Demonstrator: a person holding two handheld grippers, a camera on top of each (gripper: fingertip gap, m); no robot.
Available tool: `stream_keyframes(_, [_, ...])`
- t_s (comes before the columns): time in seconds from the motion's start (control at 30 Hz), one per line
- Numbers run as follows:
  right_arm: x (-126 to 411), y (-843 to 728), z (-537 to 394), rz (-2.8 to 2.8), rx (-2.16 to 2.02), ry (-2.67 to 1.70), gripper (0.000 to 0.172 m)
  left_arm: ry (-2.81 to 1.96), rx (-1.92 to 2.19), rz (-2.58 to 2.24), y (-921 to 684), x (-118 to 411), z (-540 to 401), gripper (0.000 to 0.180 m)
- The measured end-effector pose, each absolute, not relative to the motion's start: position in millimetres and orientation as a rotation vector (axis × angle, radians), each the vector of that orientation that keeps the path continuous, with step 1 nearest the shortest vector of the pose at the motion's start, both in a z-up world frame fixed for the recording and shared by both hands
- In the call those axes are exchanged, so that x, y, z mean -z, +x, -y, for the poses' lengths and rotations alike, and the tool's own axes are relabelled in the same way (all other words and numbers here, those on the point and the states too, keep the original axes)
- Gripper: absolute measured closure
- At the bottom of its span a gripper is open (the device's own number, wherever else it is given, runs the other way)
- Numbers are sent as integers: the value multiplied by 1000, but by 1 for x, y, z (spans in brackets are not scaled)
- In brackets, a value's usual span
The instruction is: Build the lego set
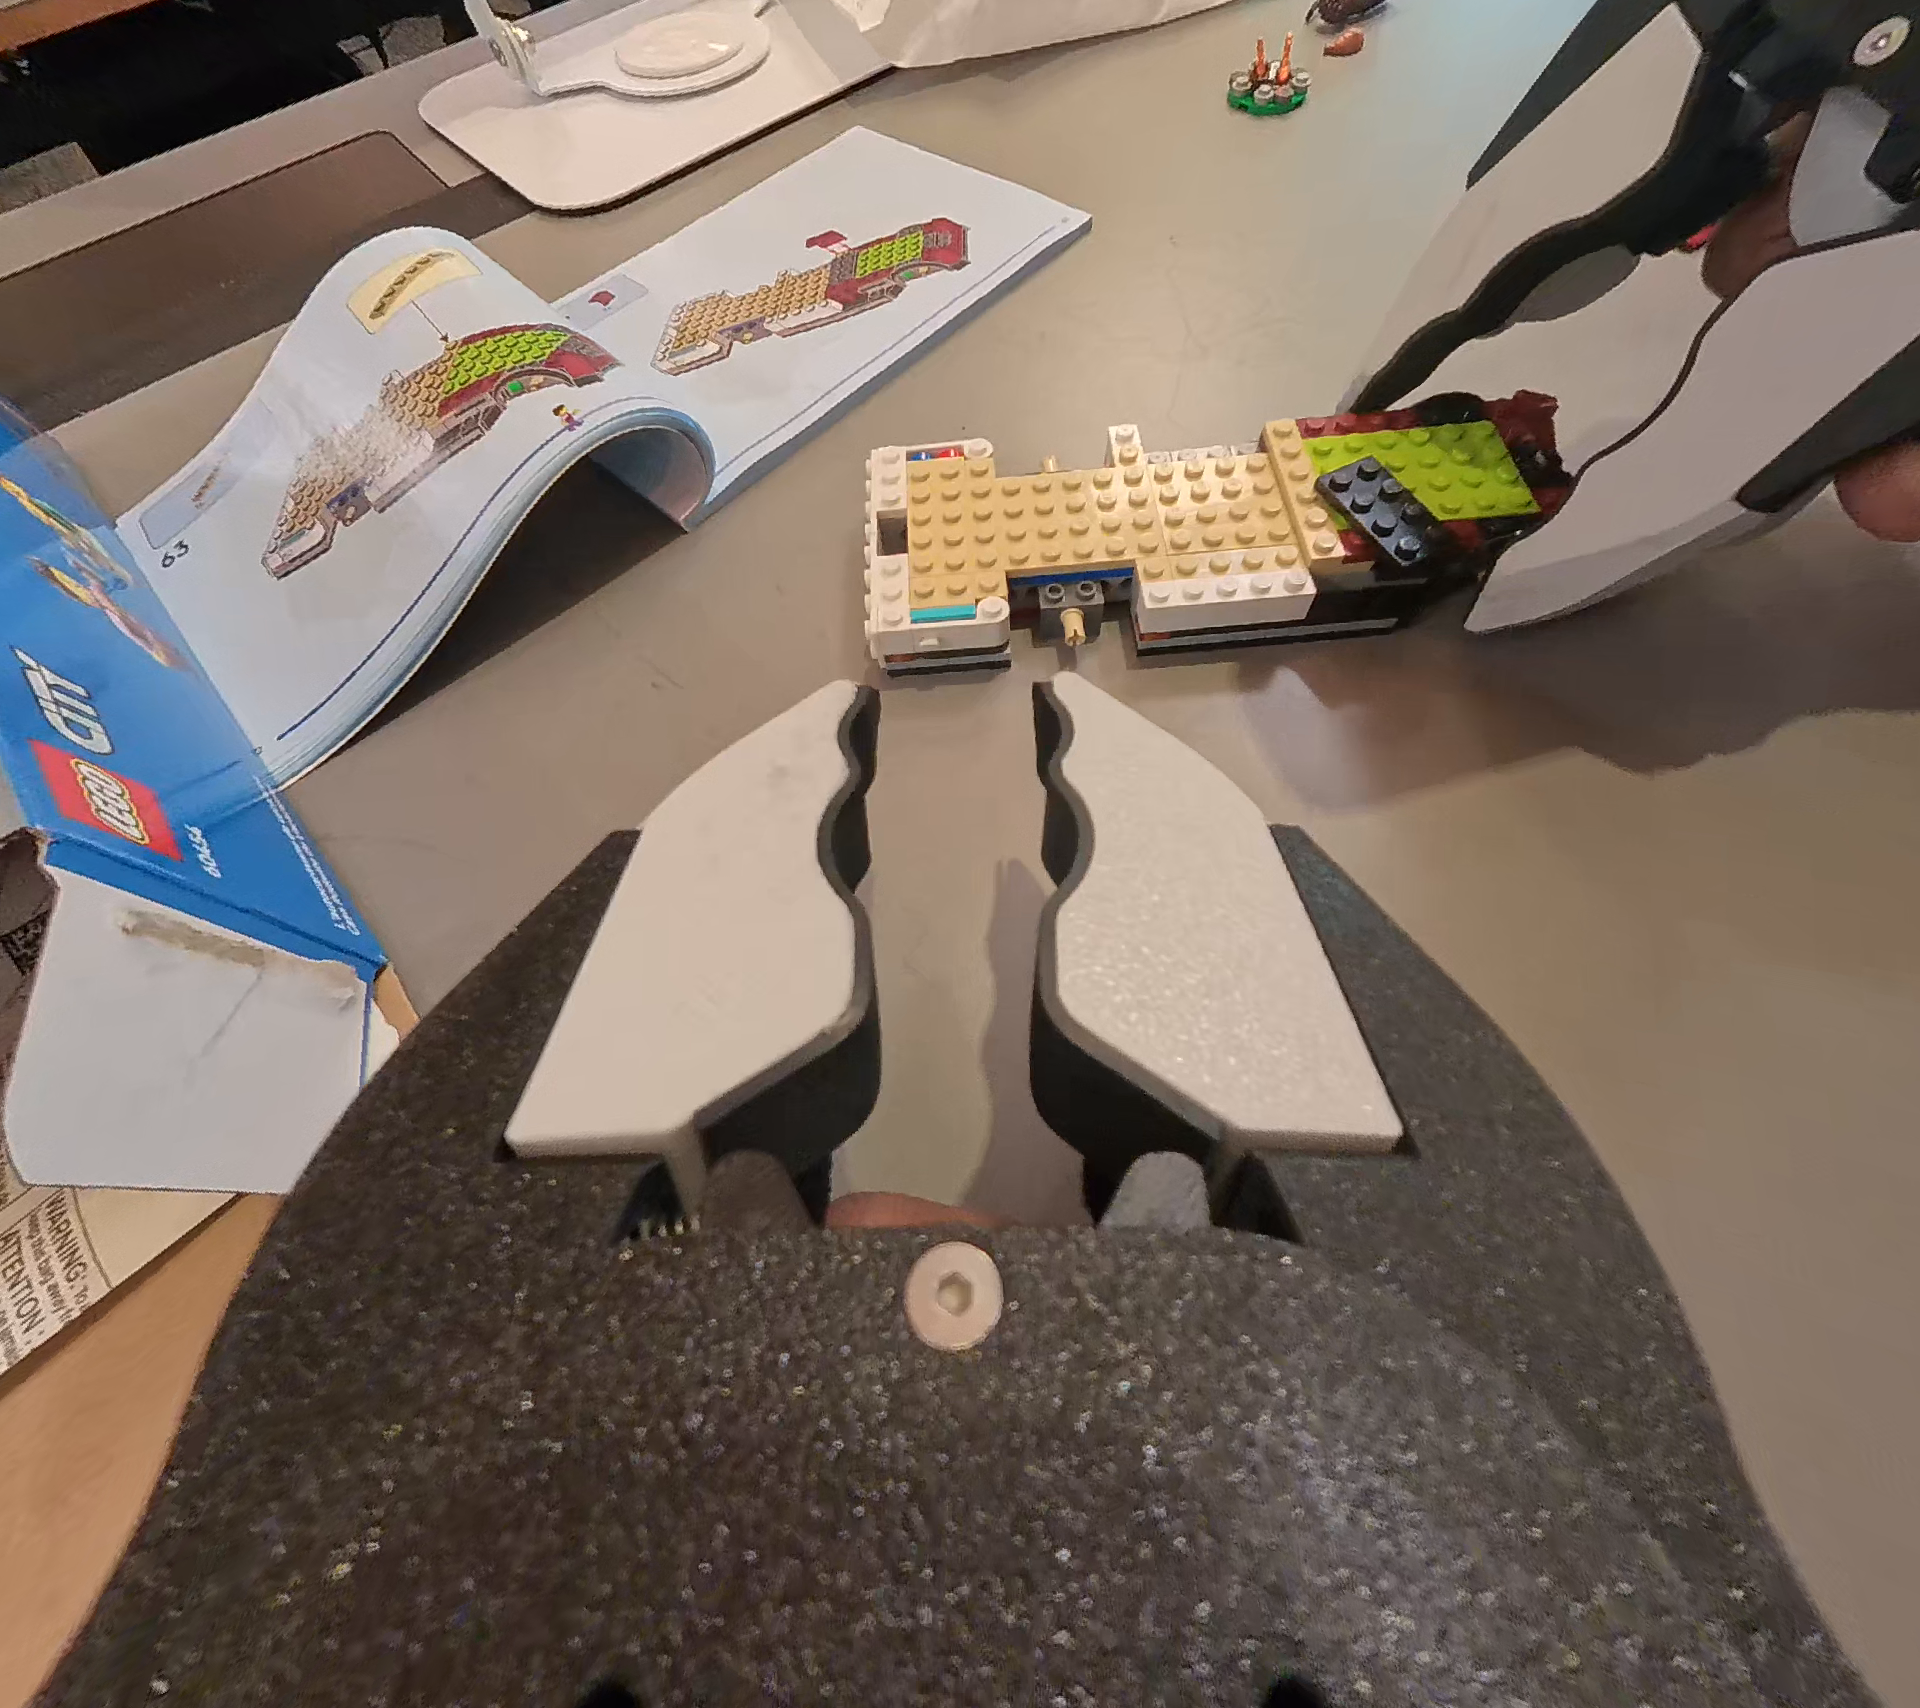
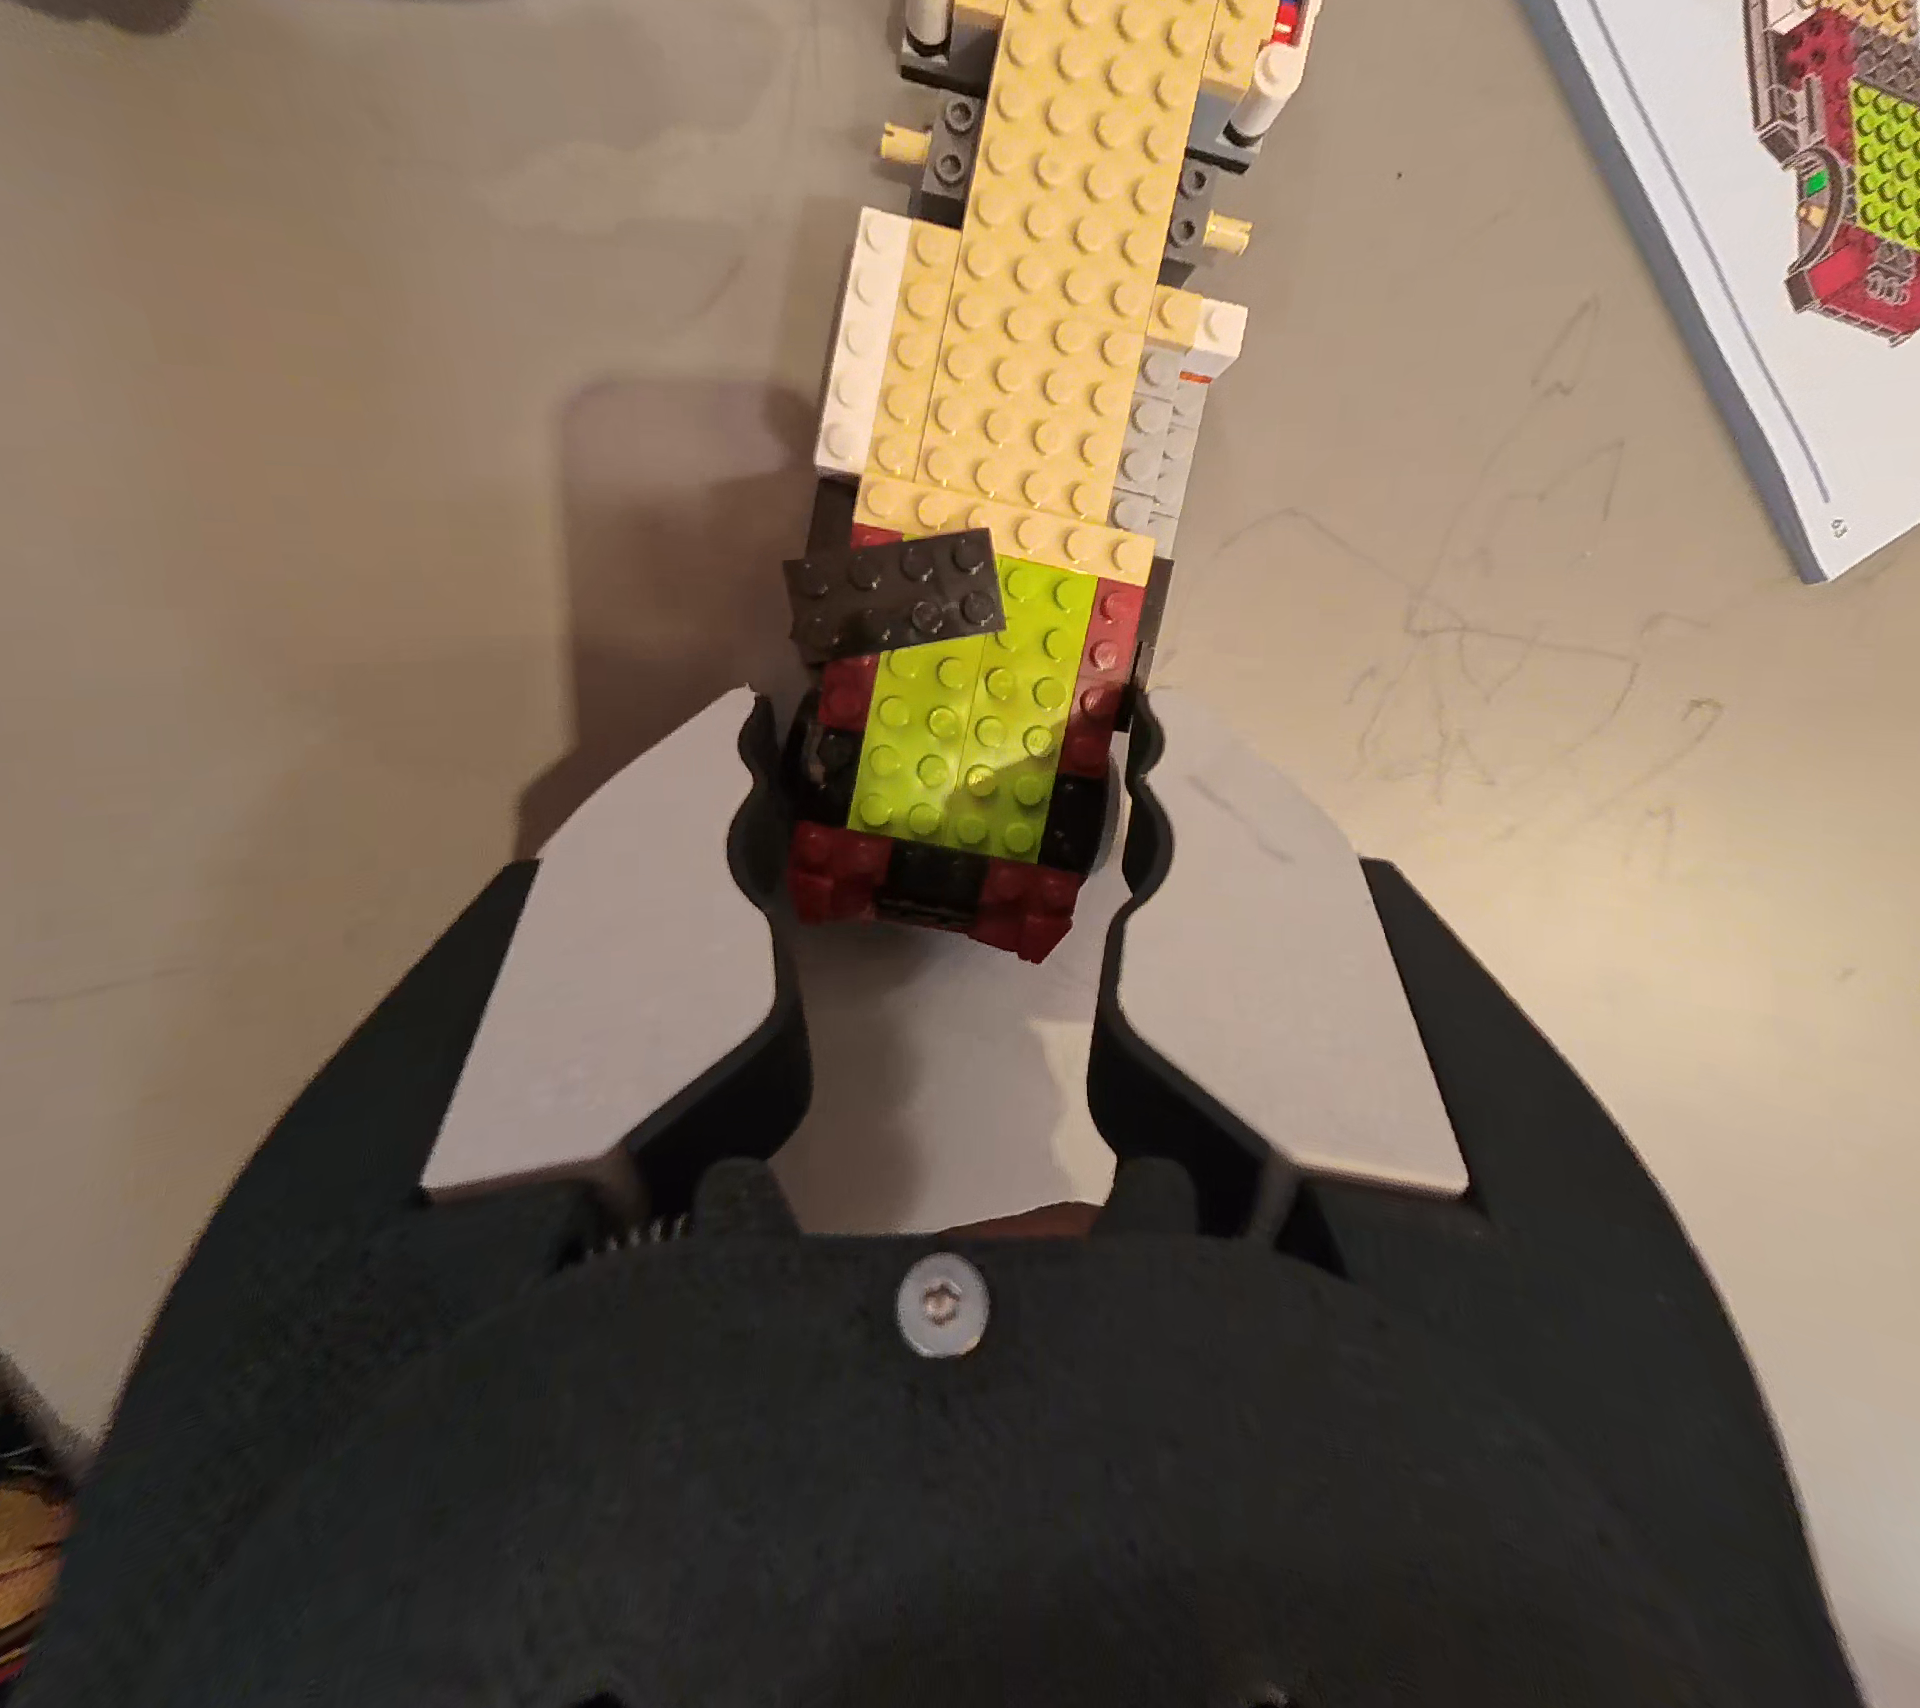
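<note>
Grey table (image 1: 1351,931) bears brick model (image 1: 1091,526), booklet (image 1: 436,453), box (image 1: 125,775)

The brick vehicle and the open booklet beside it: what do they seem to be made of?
Brick vehicle: apparently hard moulded plastic, slightly glossy, judging by its crisp studs and highlights. Booklet: printed paper, smooth with a soft sheen; its pages curl and arch.

Both views are evenly and brightly lit from above. Soft shadows are cast on the counter (image 1: 1195,287); straight lines are bent by wide-angle distortion near the edges.
</note>
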State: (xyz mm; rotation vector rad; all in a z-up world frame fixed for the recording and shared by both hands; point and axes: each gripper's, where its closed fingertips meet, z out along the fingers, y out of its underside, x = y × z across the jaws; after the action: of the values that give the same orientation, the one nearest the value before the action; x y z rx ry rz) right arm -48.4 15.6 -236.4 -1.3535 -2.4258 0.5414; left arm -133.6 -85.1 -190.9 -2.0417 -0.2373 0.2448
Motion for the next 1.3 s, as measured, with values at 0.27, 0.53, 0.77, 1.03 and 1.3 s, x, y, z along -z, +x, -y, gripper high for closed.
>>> stream_keyframes(0.27, [236,-48,-18,2429,-550,-1336,108,-2053,-236,240,-134,193,84,151])
stream_keyframes(0.53, [234,-47,-19,2426,-588,-1334,106,-2071,-230,243,-134,196,83,151])
stream_keyframes(0.77, [235,-47,-19,2434,-594,-1332,105,-2077,-226,246,-134,197,83,151])
stream_keyframes(1.03, [235,-46,-20,2434,-599,-1335,106,-2085,-223,244,-134,198,83,151])
stream_keyframes(1.3, [236,-46,-20,2437,-603,-1333,106,-2085,-220,247,-134,198,83,151])
